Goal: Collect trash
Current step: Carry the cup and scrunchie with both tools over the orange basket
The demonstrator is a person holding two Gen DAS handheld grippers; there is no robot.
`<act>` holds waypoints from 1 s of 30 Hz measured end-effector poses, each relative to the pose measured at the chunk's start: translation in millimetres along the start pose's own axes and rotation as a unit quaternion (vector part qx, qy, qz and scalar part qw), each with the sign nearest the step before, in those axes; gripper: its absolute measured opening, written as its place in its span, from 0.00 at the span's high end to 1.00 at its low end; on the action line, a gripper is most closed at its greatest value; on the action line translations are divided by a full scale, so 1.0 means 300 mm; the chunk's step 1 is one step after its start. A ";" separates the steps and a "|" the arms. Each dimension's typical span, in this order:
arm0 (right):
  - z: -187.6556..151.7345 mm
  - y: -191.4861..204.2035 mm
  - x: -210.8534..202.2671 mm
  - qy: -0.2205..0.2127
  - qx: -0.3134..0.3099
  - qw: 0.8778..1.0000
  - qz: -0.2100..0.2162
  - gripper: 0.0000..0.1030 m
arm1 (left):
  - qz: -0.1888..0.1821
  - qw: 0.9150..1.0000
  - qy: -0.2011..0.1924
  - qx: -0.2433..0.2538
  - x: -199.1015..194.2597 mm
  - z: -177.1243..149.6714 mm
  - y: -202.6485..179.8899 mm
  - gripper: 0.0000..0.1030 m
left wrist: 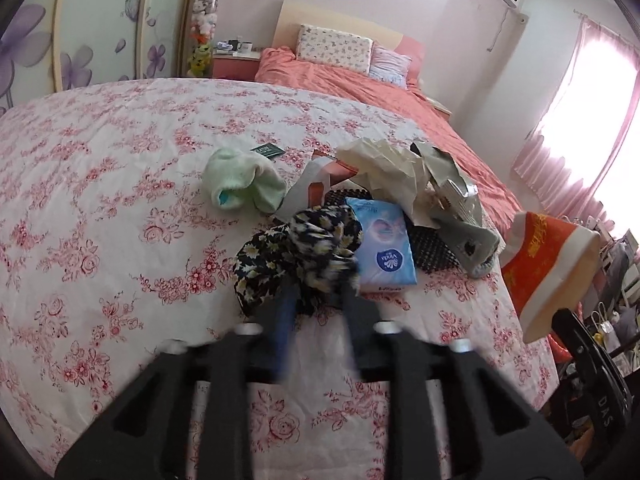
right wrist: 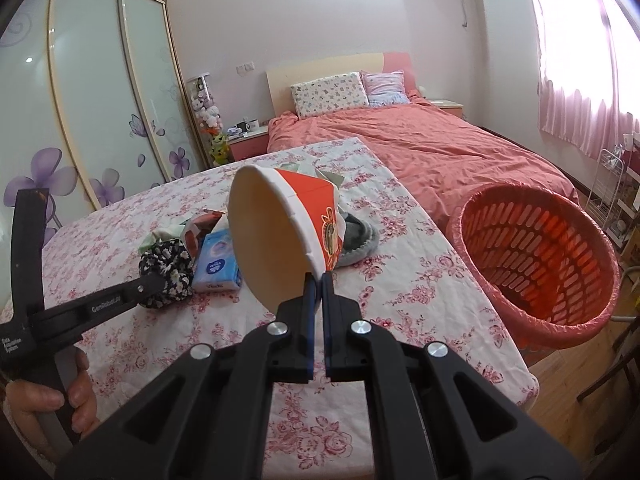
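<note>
black jaws of the right gripper (right wrist: 319, 280) pinch the rim of an orange paper cup (right wrist: 288, 224), held tilted in the air above the floral tablecloth (right wrist: 420, 280). beside the table stands an orange basket (right wrist: 536, 256) with a plastic liner. left gripper (left wrist: 318, 284) has its blurred fingers partly apart around the edge of a dark flowered cloth (left wrist: 296, 248); whether the pads press it cannot be told. just beyond lie a blue tissue pack (left wrist: 384, 248), a pale green cloth (left wrist: 244, 184) and crumpled paper (left wrist: 384, 160). farther off, a bed with a coral cover (right wrist: 420, 140).
</note>
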State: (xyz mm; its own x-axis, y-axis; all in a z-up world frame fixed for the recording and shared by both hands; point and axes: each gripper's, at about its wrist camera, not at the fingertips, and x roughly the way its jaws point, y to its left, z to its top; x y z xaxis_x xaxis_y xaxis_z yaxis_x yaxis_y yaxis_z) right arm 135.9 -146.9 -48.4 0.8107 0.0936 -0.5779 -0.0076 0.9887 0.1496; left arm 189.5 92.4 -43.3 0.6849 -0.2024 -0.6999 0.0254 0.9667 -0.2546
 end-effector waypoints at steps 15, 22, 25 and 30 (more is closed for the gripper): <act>0.009 -0.042 -0.009 -0.004 0.007 1.000 -0.011 0.96 | -0.001 1.000 -0.011 0.023 -0.017 0.025 -0.043 0.92; 0.047 -0.086 -0.043 -0.023 0.018 0.999 -0.019 0.96 | -0.023 0.998 -0.039 0.039 -0.103 0.062 -0.122 0.92; 0.059 -0.124 -0.056 -0.031 0.028 0.999 -0.028 0.96 | -0.038 0.997 -0.048 0.046 -0.128 0.071 -0.170 0.92; 0.079 -0.204 -0.078 -0.043 0.047 0.997 -0.054 0.96 | -0.066 0.994 -0.058 0.066 -0.150 0.079 -0.273 0.92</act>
State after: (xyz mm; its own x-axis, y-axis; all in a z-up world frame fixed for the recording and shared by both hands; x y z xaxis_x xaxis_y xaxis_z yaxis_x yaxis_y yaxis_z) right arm 131.3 -212.5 -24.9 0.8512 -0.0270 -0.5242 0.1336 0.9769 0.1668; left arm 173.9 26.0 25.0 0.7480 -0.3164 -0.5835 0.2103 0.9468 -0.2438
